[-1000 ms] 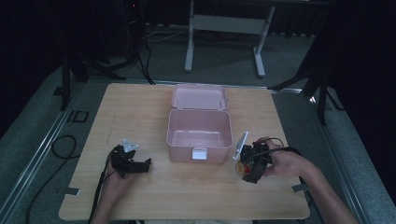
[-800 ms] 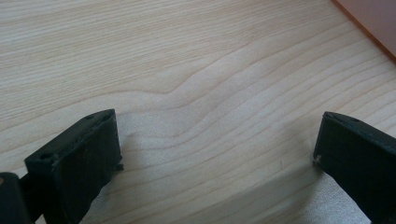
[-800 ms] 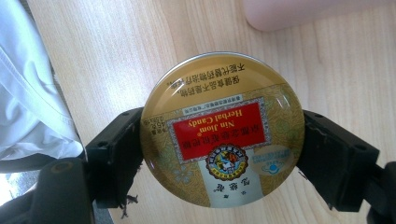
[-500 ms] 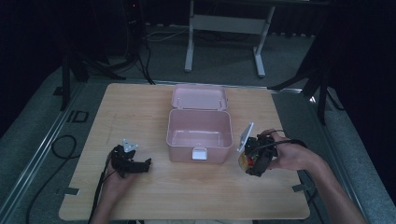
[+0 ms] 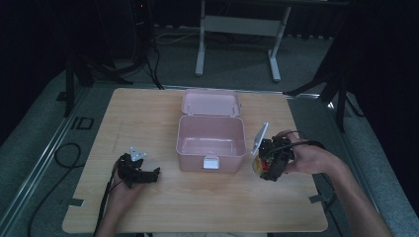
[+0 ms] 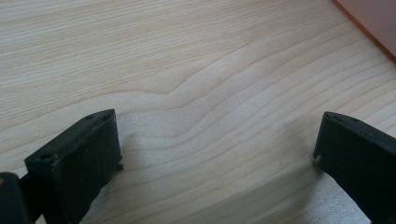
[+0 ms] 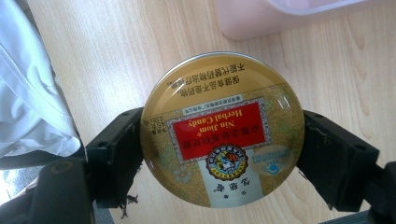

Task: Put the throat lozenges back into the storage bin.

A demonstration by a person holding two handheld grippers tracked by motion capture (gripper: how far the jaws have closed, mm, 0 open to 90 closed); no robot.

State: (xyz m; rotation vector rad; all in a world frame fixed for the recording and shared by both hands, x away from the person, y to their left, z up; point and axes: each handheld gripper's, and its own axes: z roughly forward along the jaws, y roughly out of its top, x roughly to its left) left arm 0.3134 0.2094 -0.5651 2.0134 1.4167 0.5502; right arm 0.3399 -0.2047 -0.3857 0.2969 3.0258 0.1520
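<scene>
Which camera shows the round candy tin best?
The right gripper view. There the candy tin is close up, with its red label readable, held between the right claw's two black jaws. In the high view it is just a small yellow spot beside the pink box.

Looks like a lab or recording studio setup, not a home. Light wood surface (image 5: 148,113) sits alone on grey carpet (image 5: 34,143), dark curtained surroundings all round. Black stands (image 5: 74,74) at both sides with cables (image 5: 64,158) trailing over the floor, tape marks on the surface's corners (image 5: 74,202), a metal rail (image 5: 49,148) along the left, and a white-framed desk base (image 5: 237,29) behind.
</scene>
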